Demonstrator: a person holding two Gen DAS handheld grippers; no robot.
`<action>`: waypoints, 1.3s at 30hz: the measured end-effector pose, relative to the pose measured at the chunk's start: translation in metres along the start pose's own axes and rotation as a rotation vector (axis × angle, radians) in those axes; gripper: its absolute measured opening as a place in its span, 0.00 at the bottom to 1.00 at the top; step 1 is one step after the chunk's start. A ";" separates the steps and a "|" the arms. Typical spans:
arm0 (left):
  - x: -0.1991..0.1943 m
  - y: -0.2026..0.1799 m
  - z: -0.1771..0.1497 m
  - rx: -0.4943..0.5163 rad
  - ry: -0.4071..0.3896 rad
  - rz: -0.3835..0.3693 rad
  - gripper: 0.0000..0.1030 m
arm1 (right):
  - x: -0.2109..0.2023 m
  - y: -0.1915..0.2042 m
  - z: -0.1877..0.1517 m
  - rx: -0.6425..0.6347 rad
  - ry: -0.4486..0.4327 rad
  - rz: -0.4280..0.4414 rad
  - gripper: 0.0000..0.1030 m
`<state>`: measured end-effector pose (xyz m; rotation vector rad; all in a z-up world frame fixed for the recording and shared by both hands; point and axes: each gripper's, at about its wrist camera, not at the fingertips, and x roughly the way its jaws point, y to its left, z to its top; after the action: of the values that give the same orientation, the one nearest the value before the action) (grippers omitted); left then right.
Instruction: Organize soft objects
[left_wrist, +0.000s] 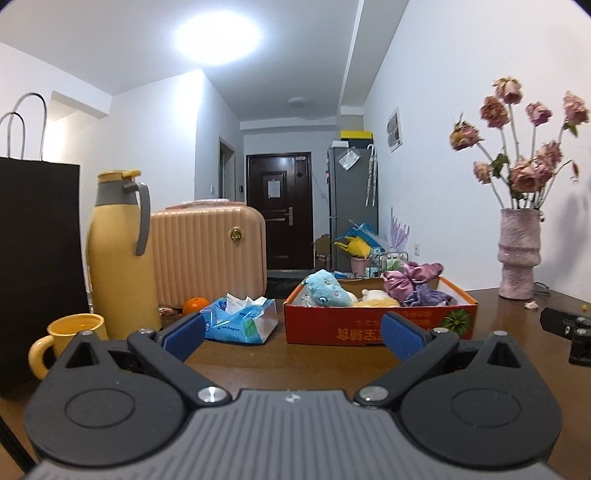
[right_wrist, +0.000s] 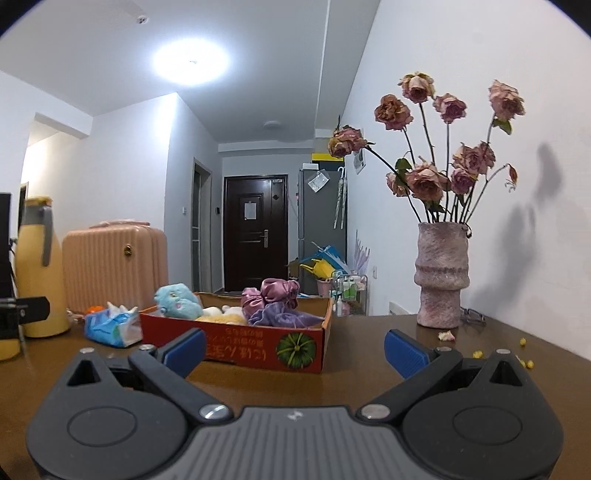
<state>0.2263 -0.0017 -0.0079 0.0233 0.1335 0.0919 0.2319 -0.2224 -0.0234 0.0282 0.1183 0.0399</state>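
A red cardboard box (left_wrist: 376, 325) stands on the brown table (left_wrist: 314, 362); it also shows in the right wrist view (right_wrist: 251, 343). In it lie a blue plush toy (left_wrist: 327, 288), a white and yellow plush (left_wrist: 375, 297) and purple and lilac scrunchies (left_wrist: 413, 280). The same blue plush (right_wrist: 179, 301) and scrunchies (right_wrist: 275, 295) show in the right wrist view. My left gripper (left_wrist: 293, 334) is open and empty, just in front of the box. My right gripper (right_wrist: 295, 349) is open and empty, in front of the box's right end.
A blue tissue pack (left_wrist: 240, 319), an orange (left_wrist: 195, 304), a yellow thermos (left_wrist: 118, 254), a yellow mug (left_wrist: 70, 338), a pink case (left_wrist: 208, 251) and a black bag (left_wrist: 37, 258) stand left of the box. A pink vase of dried roses (right_wrist: 441, 275) stands right, with petals scattered around it.
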 end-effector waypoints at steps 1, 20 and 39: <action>-0.008 0.000 -0.002 0.003 -0.004 -0.003 1.00 | -0.009 -0.002 -0.001 0.010 0.000 0.006 1.00; -0.100 0.002 -0.032 0.033 -0.001 -0.072 1.00 | -0.103 0.002 -0.012 -0.035 0.077 0.037 1.00; -0.110 0.005 -0.032 0.034 -0.011 -0.080 1.00 | -0.111 0.005 -0.011 -0.041 0.067 0.053 1.00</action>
<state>0.1131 -0.0067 -0.0247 0.0522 0.1245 0.0093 0.1202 -0.2220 -0.0208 -0.0107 0.1839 0.0966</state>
